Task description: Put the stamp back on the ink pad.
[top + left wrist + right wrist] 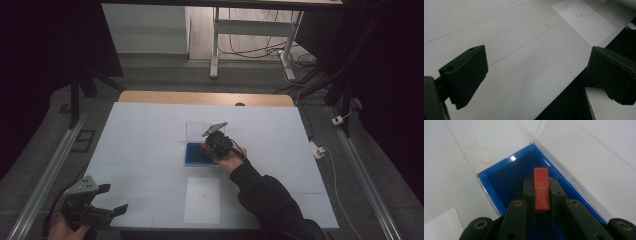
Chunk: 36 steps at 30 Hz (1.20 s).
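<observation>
Over blue tray (491, 192) | right hand-held gripper (541, 195) clamps red card (541, 188) | left hand-held gripper (536, 75) wide at table edge (564, 85)

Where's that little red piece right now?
The red piece is pinched in the right tongs, held over the blue tray near the table's middle, in front of the clear lid.

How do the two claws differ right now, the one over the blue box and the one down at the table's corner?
The right claw is shut on a red piece; the left claw is open and grips nothing. The right claw reaches over the blue box mid-table; the left claw hangs at the near left edge of the white table. Both are black, two-jawed and hand-held.
</observation>
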Tool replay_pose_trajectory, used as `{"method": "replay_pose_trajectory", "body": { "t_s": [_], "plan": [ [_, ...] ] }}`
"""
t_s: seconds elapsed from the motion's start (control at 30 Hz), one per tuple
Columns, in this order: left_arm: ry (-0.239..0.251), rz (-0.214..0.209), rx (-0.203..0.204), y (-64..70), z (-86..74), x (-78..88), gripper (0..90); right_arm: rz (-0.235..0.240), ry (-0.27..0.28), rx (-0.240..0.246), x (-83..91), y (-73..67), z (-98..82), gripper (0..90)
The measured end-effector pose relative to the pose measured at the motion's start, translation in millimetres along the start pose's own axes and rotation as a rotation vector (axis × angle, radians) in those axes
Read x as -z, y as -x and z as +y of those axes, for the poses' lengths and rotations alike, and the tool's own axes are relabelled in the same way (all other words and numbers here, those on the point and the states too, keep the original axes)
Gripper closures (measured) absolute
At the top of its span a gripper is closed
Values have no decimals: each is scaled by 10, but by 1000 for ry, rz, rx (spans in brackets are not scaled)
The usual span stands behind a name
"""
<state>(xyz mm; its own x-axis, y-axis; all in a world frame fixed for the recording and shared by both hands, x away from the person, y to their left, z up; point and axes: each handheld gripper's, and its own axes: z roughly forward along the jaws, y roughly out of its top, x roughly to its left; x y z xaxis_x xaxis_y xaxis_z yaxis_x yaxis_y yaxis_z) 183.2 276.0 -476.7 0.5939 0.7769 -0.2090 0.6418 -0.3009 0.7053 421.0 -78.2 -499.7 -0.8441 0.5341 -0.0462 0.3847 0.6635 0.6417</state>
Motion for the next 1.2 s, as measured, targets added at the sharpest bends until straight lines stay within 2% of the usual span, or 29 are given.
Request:
{"method": "replay_pose_trajectory", "body": {
  "t_s": [0.23,0.57,0.77,0.93,1.2],
  "plan": [
    [0,0,1,0,0,0,39,-9,0,8,-12,-16,-8,760],
    [2,-1,1,-1,-1,2,39,-11,32,2,39,-40,5,642],
    [3,-4,1,-4,-3,4,39,-14,49,-17,108,-61,7,541],
    [6,-5,1,-8,-4,7,39,20,71,-46,244,-93,13,390],
    [4,-4,-1,-4,2,0,39,33,106,-43,408,-146,-7,270]
  ]
}}
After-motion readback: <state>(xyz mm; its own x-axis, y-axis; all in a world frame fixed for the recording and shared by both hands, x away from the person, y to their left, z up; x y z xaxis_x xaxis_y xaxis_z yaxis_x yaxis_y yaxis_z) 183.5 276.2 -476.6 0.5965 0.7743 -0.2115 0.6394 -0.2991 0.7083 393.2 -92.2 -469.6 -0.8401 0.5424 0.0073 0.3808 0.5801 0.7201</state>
